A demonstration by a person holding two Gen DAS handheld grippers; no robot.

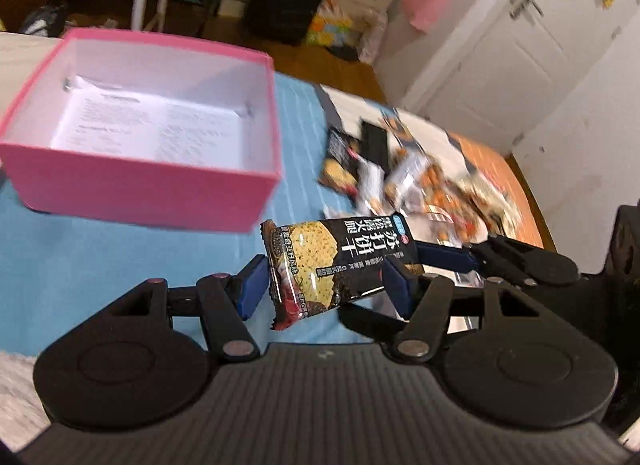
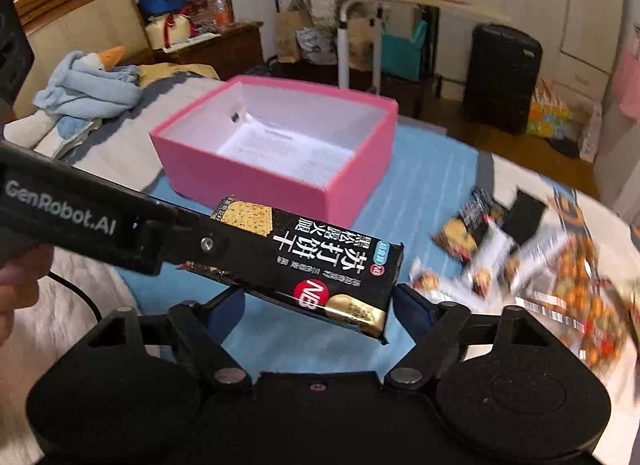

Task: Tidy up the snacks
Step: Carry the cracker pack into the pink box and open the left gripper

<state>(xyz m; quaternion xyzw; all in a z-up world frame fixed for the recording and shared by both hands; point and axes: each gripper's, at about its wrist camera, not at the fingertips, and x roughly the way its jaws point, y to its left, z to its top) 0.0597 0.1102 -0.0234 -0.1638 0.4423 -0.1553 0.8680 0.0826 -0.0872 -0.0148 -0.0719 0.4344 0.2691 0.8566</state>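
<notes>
A black soda-cracker packet [image 1: 336,265] hangs in the air over the blue cloth, between the two grippers. My left gripper [image 1: 326,285] has a pad at each side of the packet. In the right wrist view the same packet [image 2: 316,265] lies across my right gripper [image 2: 318,311], whose pads stand wide apart and off it; the left gripper's arm [image 2: 80,217] reaches in from the left and holds the packet's far end. The pink box [image 1: 140,181] stands open beyond, with only a printed sheet inside; it also shows in the right wrist view [image 2: 256,173].
A heap of several snack packets [image 1: 404,173] lies on the bed to the right, also in the right wrist view [image 2: 532,257]. A blue cloth [image 1: 80,257] covers the bed under the box. A light-blue plush [image 2: 88,85] lies at far left. A black suitcase [image 2: 504,77] stands on the floor behind.
</notes>
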